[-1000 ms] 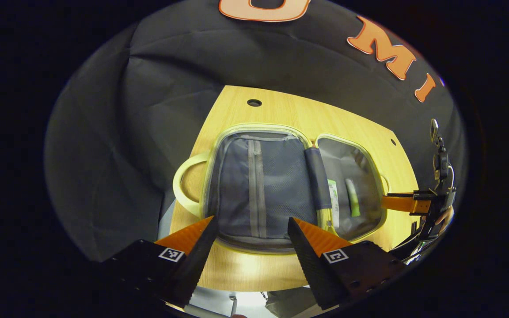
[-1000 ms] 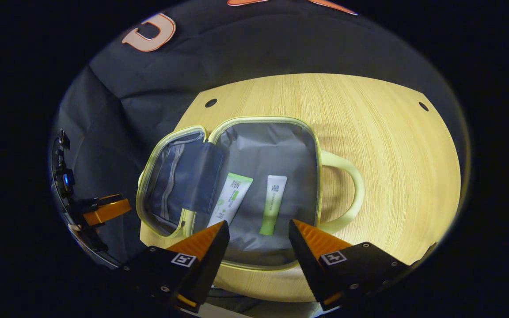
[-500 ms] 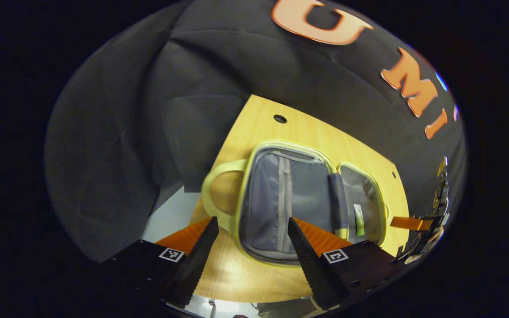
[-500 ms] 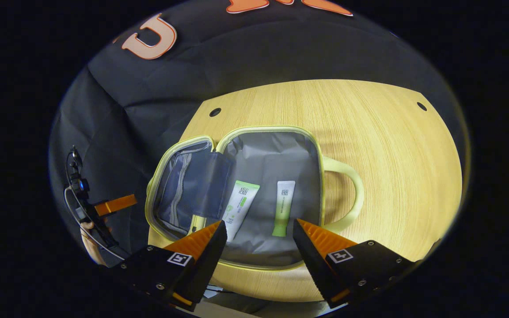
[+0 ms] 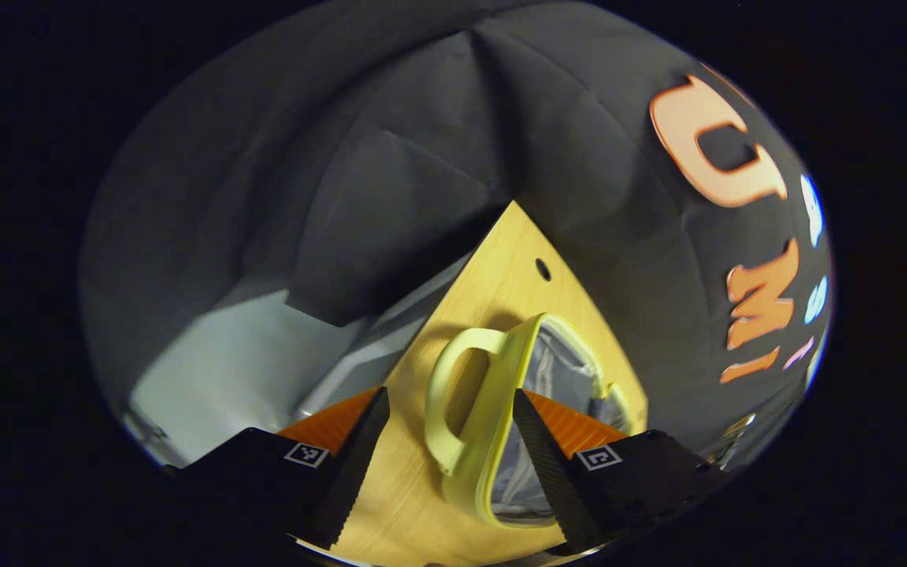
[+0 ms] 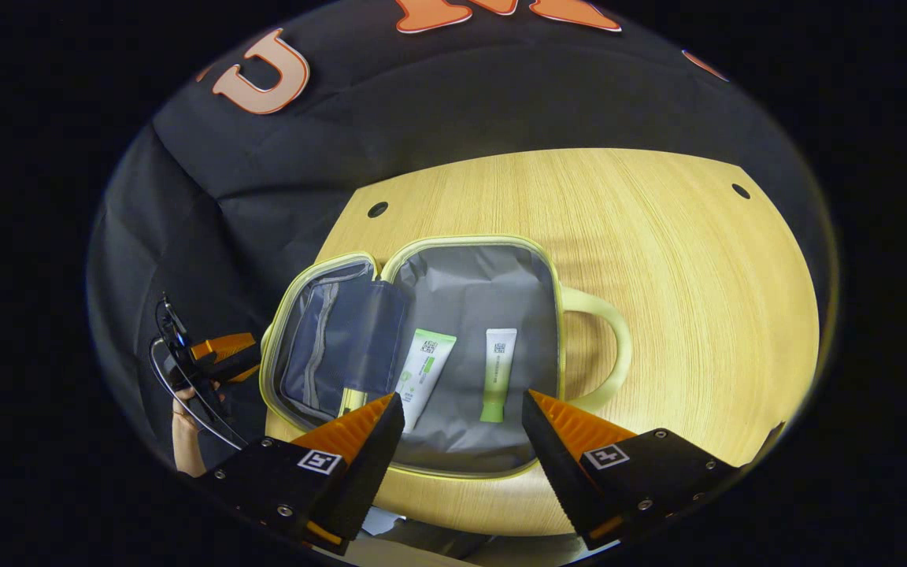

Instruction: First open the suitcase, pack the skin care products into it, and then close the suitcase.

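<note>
The pale-green suitcase (image 6: 469, 240) lies open flat on the wooden table (image 6: 658, 260). Two green-and-white skin care tubes (image 6: 426, 374) (image 6: 498, 370) lie side by side in its right half. Its left half (image 6: 327, 346) shows a grey mesh pocket. My right gripper (image 6: 461, 421) hangs open above the case's near edge, holding nothing. In the left gripper view the case (image 5: 501, 449) appears nearly edge-on, and its left handle (image 5: 436, 386) sits between the fingers of my open left gripper (image 5: 448, 398). From the right gripper view, the left gripper (image 6: 221, 354) is just left of the case, held by a hand (image 6: 186, 425).
The case's right handle (image 6: 615, 354) lies flat on the table. Two small holes (image 6: 377, 209) (image 6: 739, 191) mark the table's far corners. Bare wood stretches to the right of the case. A pale floor (image 5: 225, 354) lies beyond the table's left edge.
My left gripper has swung left and low toward the case's left handle, which now sits between its fingers. The right gripper has drawn back a little. The tubes have not moved.
</note>
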Available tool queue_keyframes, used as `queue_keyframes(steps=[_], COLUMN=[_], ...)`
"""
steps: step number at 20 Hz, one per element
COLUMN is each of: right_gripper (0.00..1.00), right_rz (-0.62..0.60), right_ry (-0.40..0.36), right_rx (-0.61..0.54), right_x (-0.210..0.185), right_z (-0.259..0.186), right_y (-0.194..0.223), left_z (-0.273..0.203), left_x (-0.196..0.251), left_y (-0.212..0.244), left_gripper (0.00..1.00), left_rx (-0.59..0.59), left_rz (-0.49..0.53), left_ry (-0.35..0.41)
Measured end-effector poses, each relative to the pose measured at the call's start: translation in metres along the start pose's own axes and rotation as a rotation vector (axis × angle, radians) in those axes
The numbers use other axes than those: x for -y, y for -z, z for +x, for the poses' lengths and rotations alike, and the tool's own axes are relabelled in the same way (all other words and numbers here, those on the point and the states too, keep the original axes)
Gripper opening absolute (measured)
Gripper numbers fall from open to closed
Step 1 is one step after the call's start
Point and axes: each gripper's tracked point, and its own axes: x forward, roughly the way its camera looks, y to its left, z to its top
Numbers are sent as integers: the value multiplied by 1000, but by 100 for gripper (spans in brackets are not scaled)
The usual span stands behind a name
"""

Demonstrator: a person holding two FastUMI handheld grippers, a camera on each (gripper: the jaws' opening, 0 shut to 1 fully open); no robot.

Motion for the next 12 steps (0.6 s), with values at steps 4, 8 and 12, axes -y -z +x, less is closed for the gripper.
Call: queue_keyframes(steps=[4,8,12], right_gripper=[96,96,96], right_rz=[7,10,24], right_ry=[6,9,-1], right_rx=[-2,-10,10], right_x=[1,1,-1], right_z=[0,0,-1], right_y=[0,2,-5], left_z=[20,33,29], left_x=[-12,-20,-11], left_y=[-2,-1,7], left_gripper=[98,57,21], left_rx=[9,2,-18], left_rz=[-79,-105,-99], left_ry=[37,2,-26])
